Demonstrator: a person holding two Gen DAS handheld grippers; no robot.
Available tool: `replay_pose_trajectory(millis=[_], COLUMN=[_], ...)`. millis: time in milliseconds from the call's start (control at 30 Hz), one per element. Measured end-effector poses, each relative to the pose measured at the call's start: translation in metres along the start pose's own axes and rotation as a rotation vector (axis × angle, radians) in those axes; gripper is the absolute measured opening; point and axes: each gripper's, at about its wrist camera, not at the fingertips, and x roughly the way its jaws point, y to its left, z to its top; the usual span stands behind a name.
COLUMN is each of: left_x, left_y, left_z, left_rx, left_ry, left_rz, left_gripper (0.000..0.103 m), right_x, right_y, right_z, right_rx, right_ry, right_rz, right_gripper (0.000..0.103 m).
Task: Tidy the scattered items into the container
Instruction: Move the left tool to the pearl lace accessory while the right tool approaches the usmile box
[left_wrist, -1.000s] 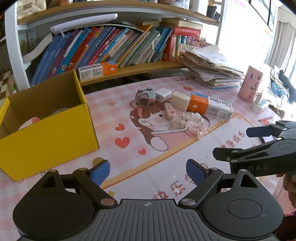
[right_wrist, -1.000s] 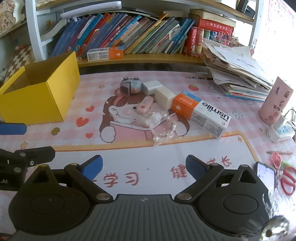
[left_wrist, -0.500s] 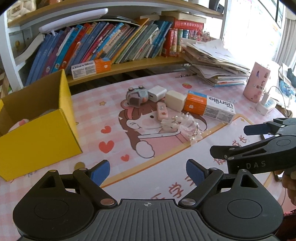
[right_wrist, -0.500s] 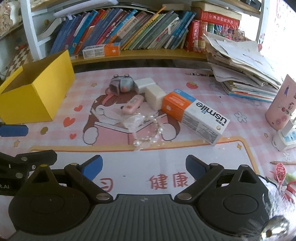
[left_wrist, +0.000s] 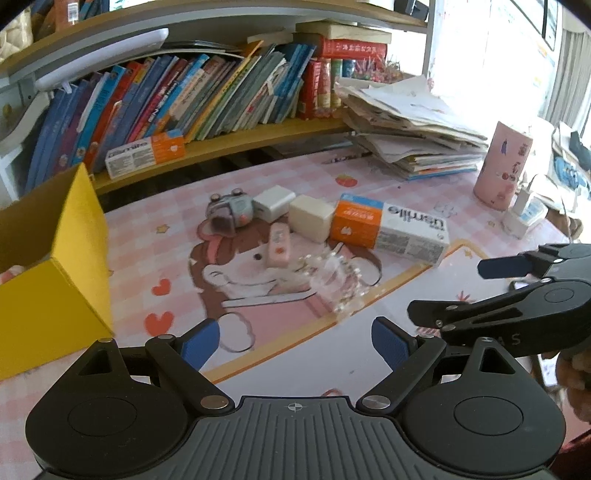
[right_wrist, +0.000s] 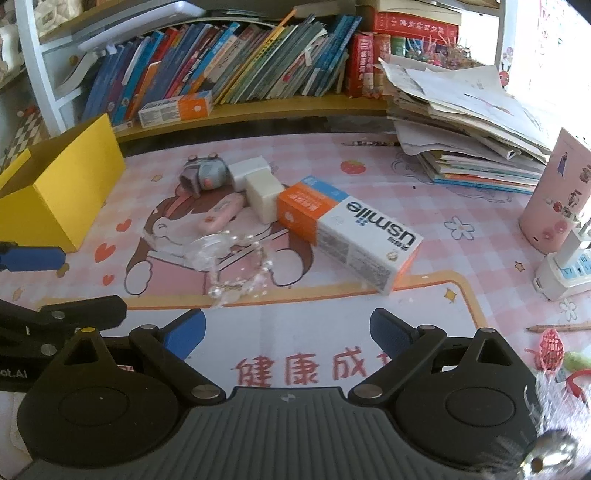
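The left gripper (left_wrist: 294, 338) tilts downward, its blue-padded fingers (left_wrist: 199, 339) spread wide with nothing between them. Just to its right, the right gripper (right_wrist: 287, 329) matches it: tilted down, fingers apart, empty.

The right gripper (right_wrist: 286, 330) hangs over the pink cartoon desk mat (right_wrist: 436, 236), its blue-padded jaws wide apart with nothing between them. Just ahead lies a clear beaded bracelet (right_wrist: 236, 266). Beyond it are a pink eraser (right_wrist: 221, 216), a white block (right_wrist: 263, 195), a white charger (right_wrist: 249, 171) and a small grey toy camera (right_wrist: 203, 176). Ahead and slightly right lies the usmile toothpaste box (right_wrist: 347, 230). Far left stands the yellow cardboard box (right_wrist: 62, 184).
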Motion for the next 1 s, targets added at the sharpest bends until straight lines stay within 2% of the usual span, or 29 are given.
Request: replay_pose_trajectory(millis=[233, 433, 867, 1000], left_x=[0.015, 0.03, 0.072, 0.085], left_y=[-0.018, -0.03, -0.041, -0.041], left_z=[0.01, 0.02, 0.027, 0.029], left_rx=[0.025, 0.056, 0.1, 0.103], left_ry=[-0.013, -0.016, 0.034, 0.051], left_rz=[0.007, 0.004, 0.002, -0.003], left_gripper=[0.091, 0.091, 0.09, 0.082], right_x=[0.008, 0.023, 0.054, 0.063], right_y=[-0.028, -0.044, -0.049, -0.048], right_z=[0.012, 0.02, 0.033, 0.038], right_rx=[0.006, 0.003, -0.031, -0.058], right_ry=[-0.027, -0.017, 0.007, 0.007], right_rz=[-0.038, -0.044, -0.041, -0.05], right_gripper=[0.092, 0.091, 0.091, 0.091])
